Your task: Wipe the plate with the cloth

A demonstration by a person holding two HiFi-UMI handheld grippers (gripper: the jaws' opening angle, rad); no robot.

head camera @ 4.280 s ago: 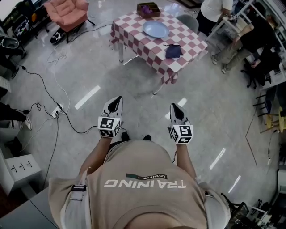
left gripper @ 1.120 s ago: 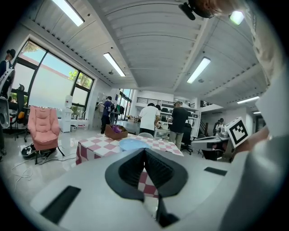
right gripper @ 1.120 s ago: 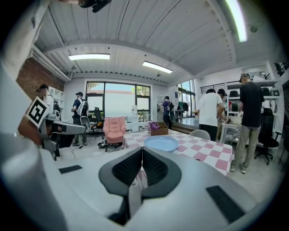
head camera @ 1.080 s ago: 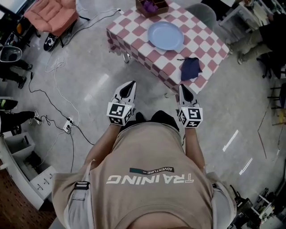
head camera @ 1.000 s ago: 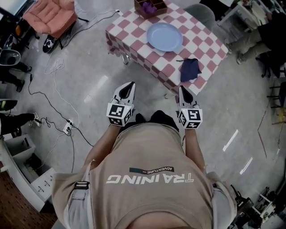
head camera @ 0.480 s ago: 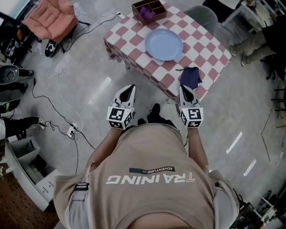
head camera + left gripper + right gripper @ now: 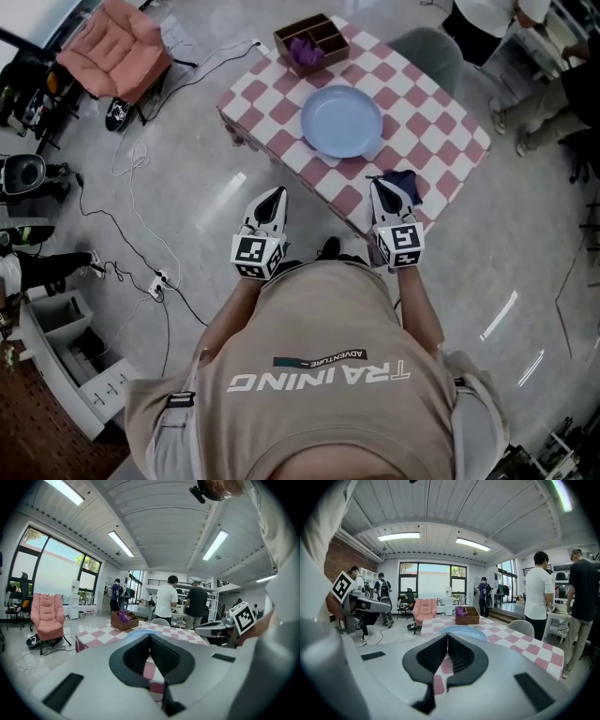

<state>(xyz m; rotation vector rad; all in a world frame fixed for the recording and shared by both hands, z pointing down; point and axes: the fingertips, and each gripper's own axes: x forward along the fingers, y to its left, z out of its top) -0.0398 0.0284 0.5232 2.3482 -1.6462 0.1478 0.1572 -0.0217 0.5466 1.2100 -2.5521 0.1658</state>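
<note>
Jaws closed, empty, on my left gripper (image 7: 274,193) and right gripper (image 7: 380,186); plate (image 7: 342,121) upper centre, cloth (image 7: 410,179) beside right tip, box (image 7: 311,42) above plate.

Plate (image 7: 342,121): light blue, round, laid flat near the middle of the pink-and-white checked tabletop (image 7: 441,122).
Cloth (image 7: 409,180): dark blue, crumpled, laid at the tabletop's near edge, apart from the plate.
</note>
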